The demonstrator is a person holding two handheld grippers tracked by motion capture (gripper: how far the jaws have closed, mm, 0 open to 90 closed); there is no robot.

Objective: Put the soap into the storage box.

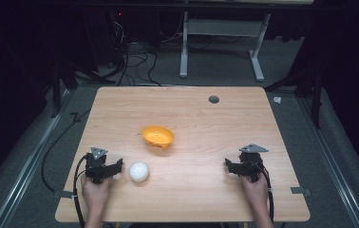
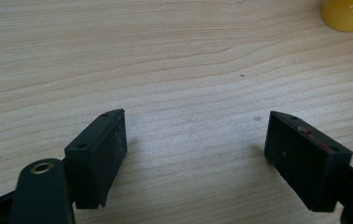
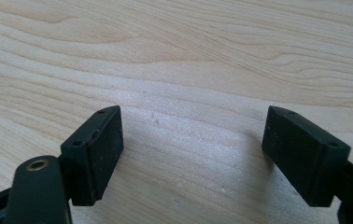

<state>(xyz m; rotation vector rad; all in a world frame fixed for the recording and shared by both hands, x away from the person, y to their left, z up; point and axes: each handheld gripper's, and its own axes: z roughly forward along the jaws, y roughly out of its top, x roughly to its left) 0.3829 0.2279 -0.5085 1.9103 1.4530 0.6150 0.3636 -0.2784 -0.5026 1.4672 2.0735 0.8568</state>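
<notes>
White ball (image 1: pixel 139 172) near table (image 1: pixel 192 204) front edge, just beside left claw (image 1: pixel 117 167)

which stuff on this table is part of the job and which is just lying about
Part of the job:
- white ball, beside the left hand-held gripper
- orange bowl, tilted, mid-table
- left hand-held gripper, jaws apart with nothing between them
- right hand-held gripper, jaws apart with nothing between them

Just lying about:
- dark round hole in the table
- cables on the floor
- white frame behind the table
</notes>
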